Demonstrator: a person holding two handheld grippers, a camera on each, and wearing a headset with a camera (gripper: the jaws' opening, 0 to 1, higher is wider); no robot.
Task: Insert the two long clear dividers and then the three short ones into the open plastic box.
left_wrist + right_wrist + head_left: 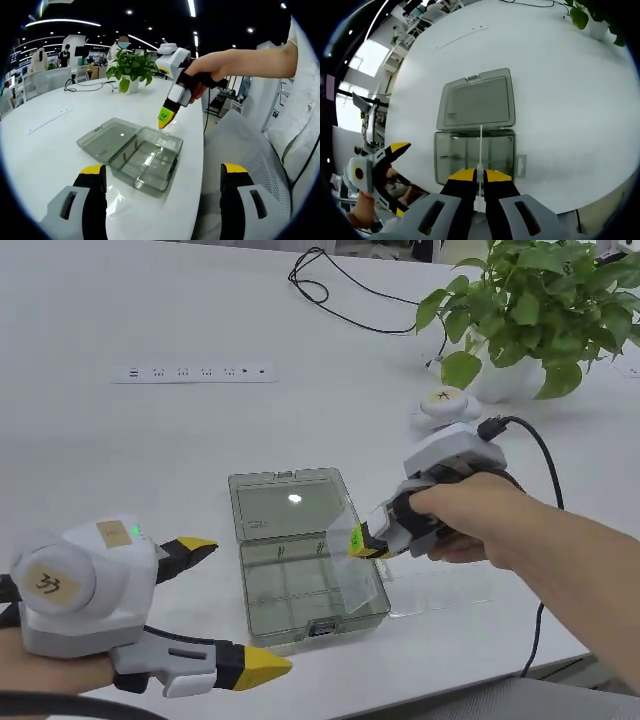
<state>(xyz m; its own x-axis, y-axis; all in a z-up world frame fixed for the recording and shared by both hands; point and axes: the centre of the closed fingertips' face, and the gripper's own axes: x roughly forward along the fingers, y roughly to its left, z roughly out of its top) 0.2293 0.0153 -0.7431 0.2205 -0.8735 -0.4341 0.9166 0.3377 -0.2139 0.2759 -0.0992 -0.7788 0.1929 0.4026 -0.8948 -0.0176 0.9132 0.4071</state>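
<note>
The open smoky-clear plastic box [262, 592] lies on the white table, its lid [290, 502] folded flat behind the base. Faint partition lines show inside the base. My right gripper [358, 540] hovers over the base's right side, shut on a clear divider [358, 578] that hangs down into the box. In the right gripper view the divider [480, 142] is edge-on, running from the shut gripper [480, 175] out over the base [455, 155]. My left gripper [235, 605] stands open left of the box with nothing in it; its own view faces the box [135, 150] and the right gripper [165, 117].
More clear dividers [440, 590] lie flat on the table right of the box. At the back are a white power strip [195, 371], a black cable [340, 290], a potted plant [530, 300] and a round white object [445, 405]. The table's front edge [480, 665] is close.
</note>
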